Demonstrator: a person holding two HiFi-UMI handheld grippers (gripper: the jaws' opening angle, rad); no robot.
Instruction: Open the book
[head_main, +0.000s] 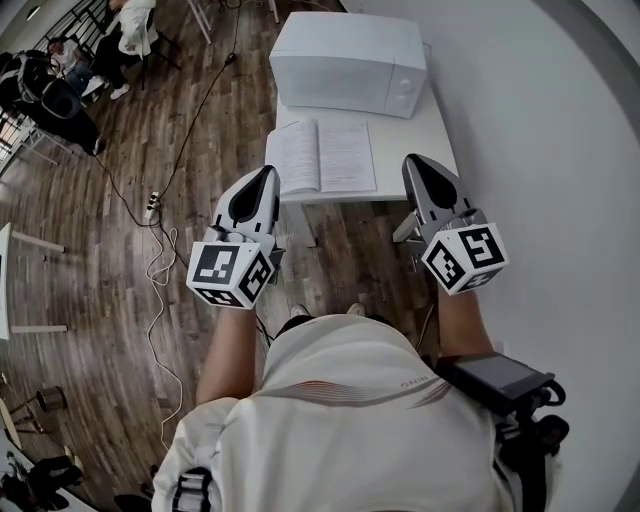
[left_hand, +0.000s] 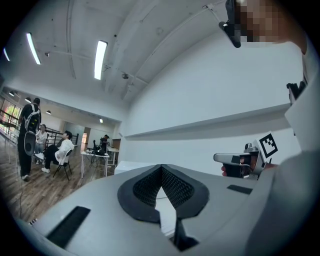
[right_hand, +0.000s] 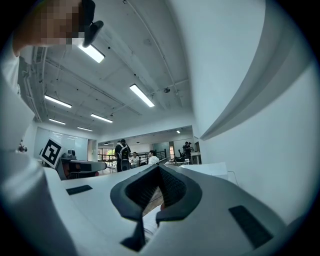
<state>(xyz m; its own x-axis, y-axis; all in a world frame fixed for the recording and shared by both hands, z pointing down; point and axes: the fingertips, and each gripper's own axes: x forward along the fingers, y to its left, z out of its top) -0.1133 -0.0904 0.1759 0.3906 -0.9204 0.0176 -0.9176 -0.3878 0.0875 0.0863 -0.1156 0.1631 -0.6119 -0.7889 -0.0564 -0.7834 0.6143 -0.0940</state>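
Shirt (head_main: 350, 400), white, nearest. Ahead of it, left gripper (head_main: 266, 178) and right gripper (head_main: 413, 165), both clenched tight with nothing between the jaws. Between and just beyond their tips, book (head_main: 320, 157), already open, flat at the near edge of white table (head_main: 410, 135); close by the left tip, farther from the right. Beyond the book, white microwave (head_main: 350, 62). Far left, seated people (head_main: 130, 30) on wooden floor (head_main: 100, 250).

Book (head_main: 320, 157) pages matt paper; table (head_main: 425, 135) smooth white; microwave (head_main: 348, 62) smooth, possibly painted metal; floor (head_main: 110, 200) dark grained wood.
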